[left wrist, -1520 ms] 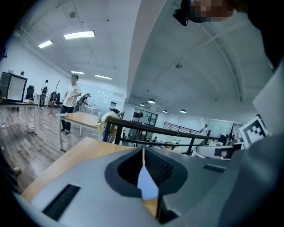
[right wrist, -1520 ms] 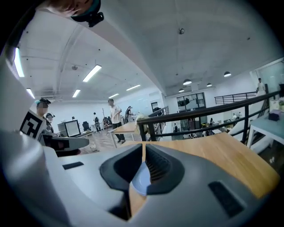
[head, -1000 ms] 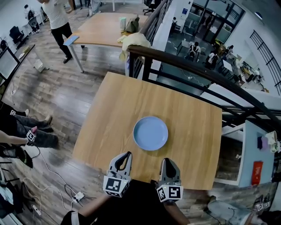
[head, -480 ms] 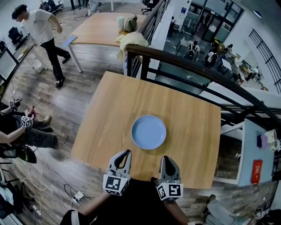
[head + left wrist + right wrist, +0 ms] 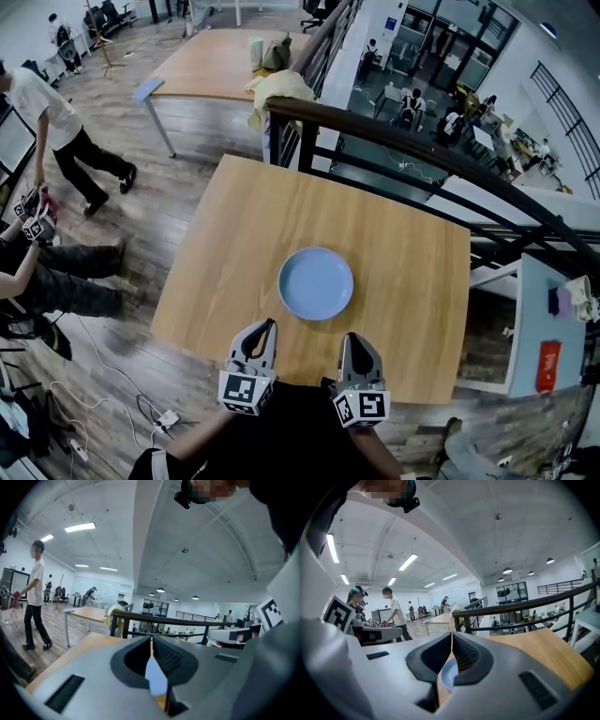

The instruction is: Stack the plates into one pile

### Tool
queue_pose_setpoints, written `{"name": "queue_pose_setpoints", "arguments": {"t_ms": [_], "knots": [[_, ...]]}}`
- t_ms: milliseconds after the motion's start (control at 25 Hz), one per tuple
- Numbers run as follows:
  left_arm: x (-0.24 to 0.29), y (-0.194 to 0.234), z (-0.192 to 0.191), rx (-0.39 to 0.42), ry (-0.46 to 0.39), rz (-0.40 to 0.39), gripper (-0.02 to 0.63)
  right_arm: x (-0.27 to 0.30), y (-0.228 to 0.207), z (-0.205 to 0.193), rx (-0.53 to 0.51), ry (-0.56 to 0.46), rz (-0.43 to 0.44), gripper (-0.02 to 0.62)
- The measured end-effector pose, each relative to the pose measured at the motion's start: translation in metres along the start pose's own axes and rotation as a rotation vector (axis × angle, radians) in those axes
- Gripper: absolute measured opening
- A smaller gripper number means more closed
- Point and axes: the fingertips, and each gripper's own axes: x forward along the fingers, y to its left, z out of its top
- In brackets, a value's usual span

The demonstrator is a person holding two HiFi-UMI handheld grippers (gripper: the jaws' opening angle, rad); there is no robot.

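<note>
Wooden table (image 5: 403, 272) with just one blue plate (image 5: 315, 283) showing. Left gripper (image 5: 268, 327) and right gripper (image 5: 353, 340) shut tight, empty, unmoved since before. Stacking probably done.

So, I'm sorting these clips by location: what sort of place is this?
Probably an open-plan office or lab on an upper level. The wooden table stands beside a dark railing that overlooks seated people at desks below, and strip ceiling lights run overhead.

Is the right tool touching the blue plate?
Apart. The head view shows a strip of bare table between the right tool and the blue plate.
</note>
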Motion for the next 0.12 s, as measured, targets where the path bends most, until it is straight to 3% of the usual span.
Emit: {"name": "queue_pose_setpoints", "arguments": {"t_ms": [120], "knots": [[0.002,0.0009,0.003,-0.003,-0.006,0.002,0.032,0.0024,-0.0017,0.0036,0.0,-0.009,-0.002,0.034]]}}
